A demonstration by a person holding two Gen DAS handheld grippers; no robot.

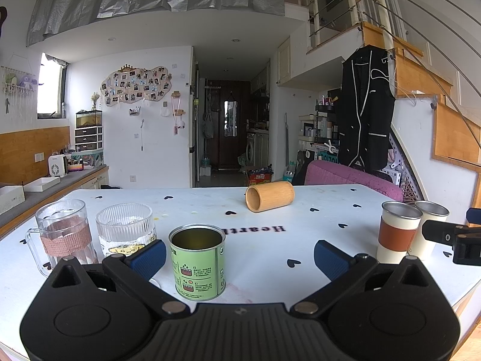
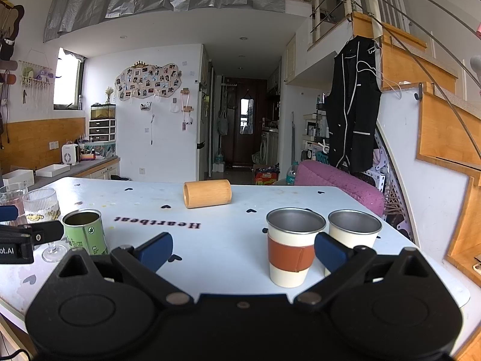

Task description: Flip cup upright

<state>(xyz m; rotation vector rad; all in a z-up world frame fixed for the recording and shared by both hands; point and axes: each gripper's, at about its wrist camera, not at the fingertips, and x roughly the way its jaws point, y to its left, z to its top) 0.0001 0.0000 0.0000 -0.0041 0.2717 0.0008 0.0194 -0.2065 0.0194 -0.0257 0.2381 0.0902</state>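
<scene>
— Right wrist view: the bamboo cup (image 2: 207, 193) lies on its side toward the table's (image 2: 228, 258) far edge, mouth to the left; long axis running across, along that edge.

— Which tool is nearer?

— Hard to call; the right gripper (image 2: 243, 251) and left gripper (image 1: 240, 258) both gape empty at the near edge. Plain pale wood, smooth, unmarked.
</scene>
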